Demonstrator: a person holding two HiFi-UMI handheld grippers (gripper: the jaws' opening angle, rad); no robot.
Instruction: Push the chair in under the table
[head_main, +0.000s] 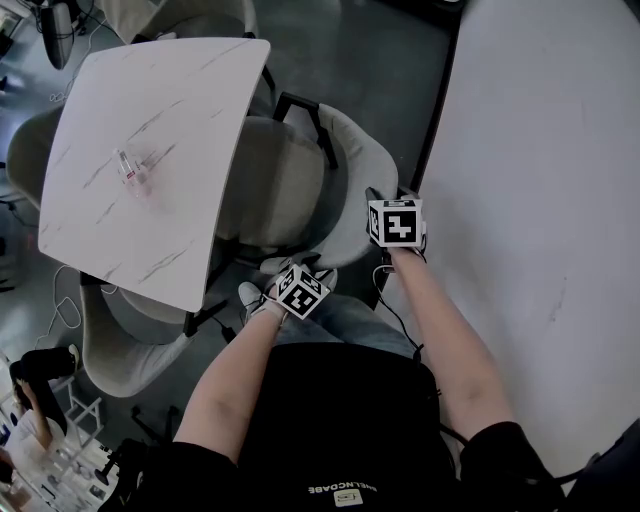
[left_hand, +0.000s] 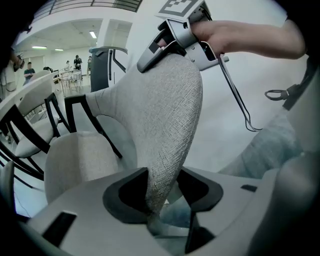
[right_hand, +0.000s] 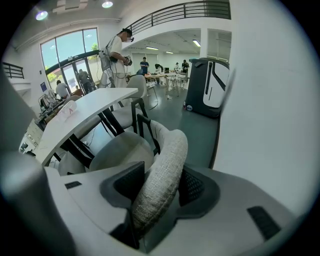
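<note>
- Chair (head_main: 300, 180): grey fabric shell on a dark frame, standing at the near corner of the table (head_main: 150, 160). The front of the seat lies under the table edge. The curved backrest stands clear of the table, toward the person.
- Writing: no brand shows on the chair or the table. A small label (head_main: 345, 492) on the person's black top appears upside down in the head view and cannot be read reliably. Each claw carries a cube with black-and-white square markers.
- Left claw (left_hand: 160, 200): closed on the chair. The woven backrest edge runs between the two dark pads, and both pads press on the fabric. In the head view this claw (head_main: 292, 272) sits at the near end of the backrest rim.
- Right claw (right_hand: 155, 200): closed on the chair. The padded top rim of the backrest fills the gap between the pads. In the head view it (head_main: 378, 205) sits on the right side of the rim, apart from the left claw.
- Table: white marbled top carrying a small clear object (head_main: 130, 170).
- Other chairs (head_main: 130, 340) stand tucked around the table.
</note>
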